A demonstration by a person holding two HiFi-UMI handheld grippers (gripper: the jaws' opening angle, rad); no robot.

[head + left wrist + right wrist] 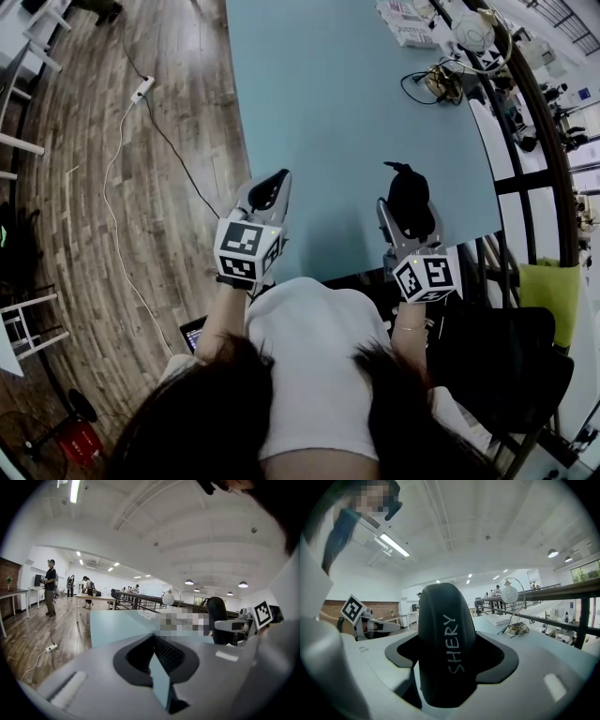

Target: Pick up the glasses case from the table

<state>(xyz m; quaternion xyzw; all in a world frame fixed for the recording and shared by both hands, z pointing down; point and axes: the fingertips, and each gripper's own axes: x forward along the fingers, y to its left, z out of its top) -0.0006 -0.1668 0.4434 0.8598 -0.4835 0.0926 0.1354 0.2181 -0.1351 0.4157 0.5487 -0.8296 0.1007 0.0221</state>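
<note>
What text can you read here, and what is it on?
"SHERY": white handwriting on the black case clamped in the right gripper.
Print on the papers at the far end of the table: too small to read.
Square markers on the gripper cubes: patterns only, no words.

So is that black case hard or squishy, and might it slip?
Probably rigid: the glasses case shows no dent where the right hand-held gripper clamps it. Its smooth, curved shell might slip or twist in the grip. Laid down, it could roll.
</note>
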